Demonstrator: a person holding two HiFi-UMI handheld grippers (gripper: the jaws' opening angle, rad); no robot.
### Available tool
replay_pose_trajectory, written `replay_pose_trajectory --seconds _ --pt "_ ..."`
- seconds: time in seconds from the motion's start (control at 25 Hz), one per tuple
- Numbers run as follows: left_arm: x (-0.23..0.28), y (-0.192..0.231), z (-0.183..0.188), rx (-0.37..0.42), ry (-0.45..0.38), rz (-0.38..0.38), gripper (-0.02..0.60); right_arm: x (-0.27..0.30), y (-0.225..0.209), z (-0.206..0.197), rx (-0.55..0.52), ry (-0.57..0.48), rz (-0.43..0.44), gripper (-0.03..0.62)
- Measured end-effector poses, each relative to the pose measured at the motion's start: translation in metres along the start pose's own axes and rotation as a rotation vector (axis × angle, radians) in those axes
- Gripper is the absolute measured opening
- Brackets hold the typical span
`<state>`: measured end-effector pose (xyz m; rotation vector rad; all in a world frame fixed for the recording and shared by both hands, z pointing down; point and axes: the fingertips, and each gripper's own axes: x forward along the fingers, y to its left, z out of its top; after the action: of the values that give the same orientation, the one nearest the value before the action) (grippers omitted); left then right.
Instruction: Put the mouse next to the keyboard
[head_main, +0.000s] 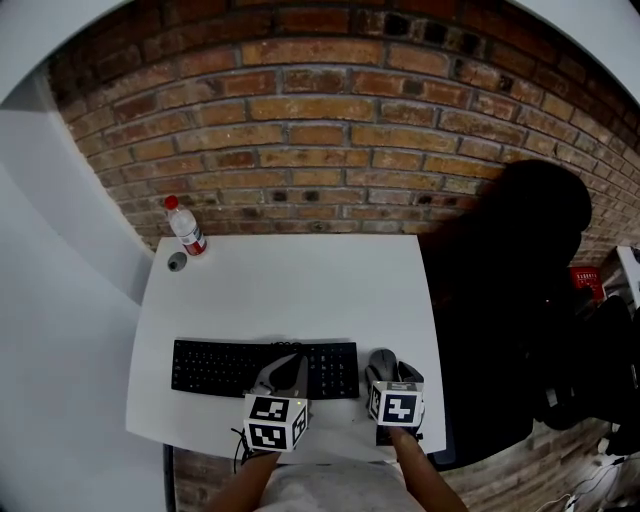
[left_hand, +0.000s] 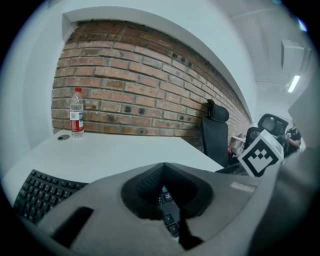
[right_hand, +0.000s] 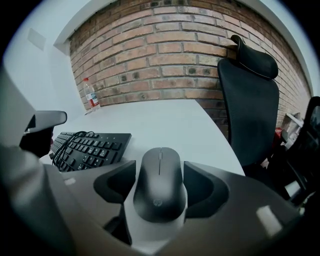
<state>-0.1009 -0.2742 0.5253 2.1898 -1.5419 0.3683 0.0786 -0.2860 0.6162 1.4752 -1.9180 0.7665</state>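
Closest in: left claw and right claw, side by side at the near edge of the worktop.

Left claw: jaws brought together, nothing between them. It hangs over the right-hand part of the keyboard; keys show through the gap in its pads.

Right claw: jaws closed on the flanks of the mouse, which points toward the far edge. The mouse sits just beside the keyboard's right end, toward the near right corner. Cannot tell whether its underside is on the worktop or just clear of it.

Elsewhere: bottle at the far left corner, well apart. Chair off the right edge.

Judgement: placement step, nearly complete; position already looks acceptable.

To do it well:
- Settle the mouse flat before letting go; no drop.
- Keep its long axis square to the near edge, level with the keyboard, with a slim gap so the two do not touch.
- Part the jaws evenly so neither pad nudges it sideways.
- Withdraw straight toward the near edge, not across.
- Watch the right edge; little margin there.
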Motion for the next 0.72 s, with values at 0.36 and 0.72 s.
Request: replay_pose_trajectory --seconds 0.36,0.72 --pt "-0.018 0.008 0.014 0.001 -0.044 0.010 -0.008 -0.033 0.029 0.041 -0.062 -0.149 0.118 0.235" --pt "-0.041 0.017 0.028 0.010 -0.084 0.009 -0.008 -0.079 0.073 0.084 -0.156 -0.307 0.214 0.151"
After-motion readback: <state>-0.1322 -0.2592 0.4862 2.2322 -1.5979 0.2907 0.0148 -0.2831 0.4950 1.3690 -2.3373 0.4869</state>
